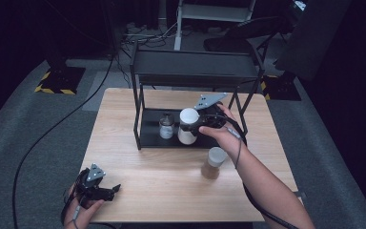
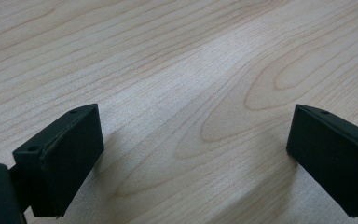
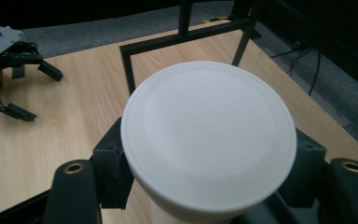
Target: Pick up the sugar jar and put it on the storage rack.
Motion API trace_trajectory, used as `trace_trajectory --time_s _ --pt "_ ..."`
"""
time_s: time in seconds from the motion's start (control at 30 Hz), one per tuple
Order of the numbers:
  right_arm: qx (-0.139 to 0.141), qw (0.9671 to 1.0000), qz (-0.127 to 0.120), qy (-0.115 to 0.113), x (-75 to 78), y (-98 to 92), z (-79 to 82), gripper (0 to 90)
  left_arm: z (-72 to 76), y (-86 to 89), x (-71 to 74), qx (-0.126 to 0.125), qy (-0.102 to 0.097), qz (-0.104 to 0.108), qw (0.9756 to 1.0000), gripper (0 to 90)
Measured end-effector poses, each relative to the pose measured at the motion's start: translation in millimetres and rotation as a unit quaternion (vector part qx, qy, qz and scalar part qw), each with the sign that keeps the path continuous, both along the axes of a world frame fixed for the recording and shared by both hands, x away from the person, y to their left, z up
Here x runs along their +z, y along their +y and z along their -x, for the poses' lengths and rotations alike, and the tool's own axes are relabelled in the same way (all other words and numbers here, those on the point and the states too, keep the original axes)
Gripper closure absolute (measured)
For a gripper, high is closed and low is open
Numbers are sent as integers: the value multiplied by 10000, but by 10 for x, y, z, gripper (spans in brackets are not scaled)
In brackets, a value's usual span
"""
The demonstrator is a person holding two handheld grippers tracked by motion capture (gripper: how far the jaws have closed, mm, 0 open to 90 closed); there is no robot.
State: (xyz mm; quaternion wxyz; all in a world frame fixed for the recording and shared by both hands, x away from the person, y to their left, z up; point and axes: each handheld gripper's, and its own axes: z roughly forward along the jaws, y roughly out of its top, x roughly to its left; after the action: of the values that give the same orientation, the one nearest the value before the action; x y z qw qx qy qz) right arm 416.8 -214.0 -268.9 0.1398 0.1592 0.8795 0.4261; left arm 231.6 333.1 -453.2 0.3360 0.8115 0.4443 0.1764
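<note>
The right gripper (image 1: 196, 128) grasps the white-lidded round jar (image 1: 188, 125) at the black metal shelf (image 1: 145, 136), middle of the frame. Another lidded jar (image 1: 213, 162) waits on the table. The left gripper (image 1: 116, 188) rests with its jaws apart, lower left.

Rack (image 1: 137, 102) posts + small jar (image 1: 166, 127) crowd lower shelf; table (image 1: 138, 164) front-left open; brown jar (image 1: 213, 162) nr front.

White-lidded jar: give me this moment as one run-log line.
right tongs: shut on white-lidded jar, at black rack lower shelf | left tongs: open over table | small jar: on shelf | brown jar: on table
</note>
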Motion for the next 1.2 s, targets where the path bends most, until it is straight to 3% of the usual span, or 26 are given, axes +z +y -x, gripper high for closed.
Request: trace_trajectory --time_s 0.63,1.2 --pt "-253 9995 107 168 -249 35 -473 334 0 0 -1 0 -1 2 10000 32" --pt "-409 9983 255 323 -543 70 -699 334 0 1 -1 0 0 4 10000 32"
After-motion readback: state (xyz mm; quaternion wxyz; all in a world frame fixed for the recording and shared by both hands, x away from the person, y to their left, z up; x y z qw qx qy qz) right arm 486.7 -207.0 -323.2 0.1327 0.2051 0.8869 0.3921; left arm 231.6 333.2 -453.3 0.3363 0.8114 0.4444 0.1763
